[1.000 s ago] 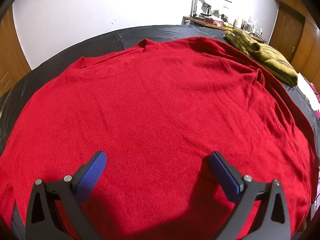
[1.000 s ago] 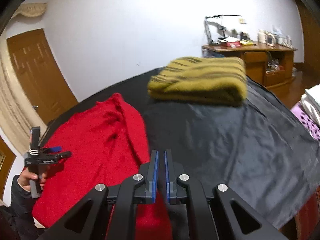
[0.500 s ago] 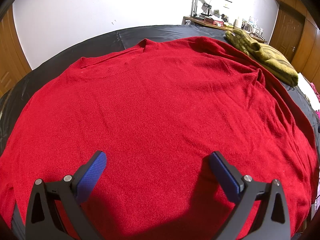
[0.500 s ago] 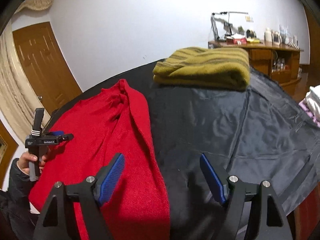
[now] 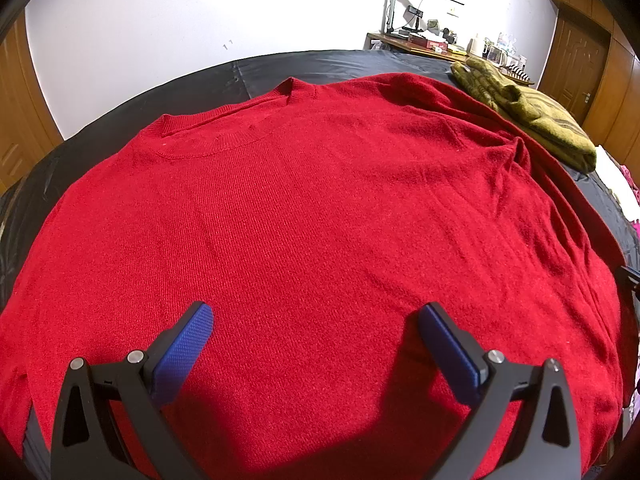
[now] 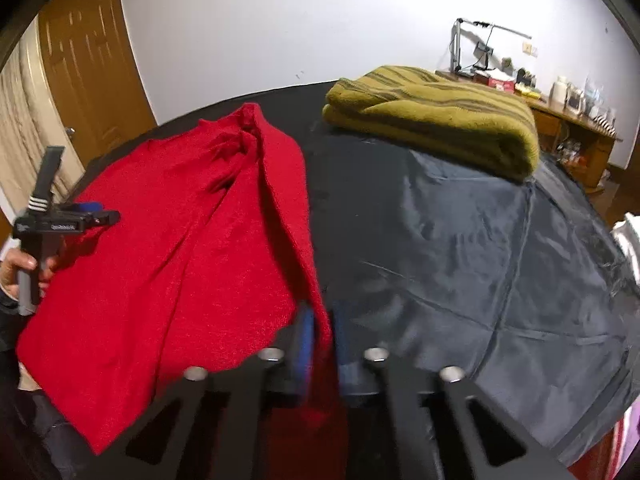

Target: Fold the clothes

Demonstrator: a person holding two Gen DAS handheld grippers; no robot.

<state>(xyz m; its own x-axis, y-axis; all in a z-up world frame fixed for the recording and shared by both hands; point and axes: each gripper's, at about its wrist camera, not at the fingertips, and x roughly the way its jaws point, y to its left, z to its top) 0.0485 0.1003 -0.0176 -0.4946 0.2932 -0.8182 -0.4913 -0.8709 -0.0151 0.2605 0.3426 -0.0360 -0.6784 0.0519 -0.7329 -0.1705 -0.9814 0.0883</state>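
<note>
A red knit sweater [image 5: 312, 208] lies spread flat on a black sheet [image 5: 256, 76], collar at the far side. My left gripper [image 5: 316, 332] is open and empty, hovering over the sweater's lower front. In the right wrist view the sweater [image 6: 192, 240] lies at the left, and my right gripper [image 6: 320, 328] is shut on its right edge, a red fold pinched between the blue pads. The left gripper [image 6: 88, 216] shows there too, held in a hand at the far left.
A folded olive striped sweater [image 6: 436, 116] sits on the far right of the black sheet [image 6: 480, 248]; it also shows in the left wrist view [image 5: 532, 116]. A wooden desk [image 6: 576, 128] with clutter stands behind. Wooden doors flank the white wall.
My right gripper was shut, opened half a second ago beside the sweater's edge, and has now closed on that edge. The left gripper has stayed open and still.
</note>
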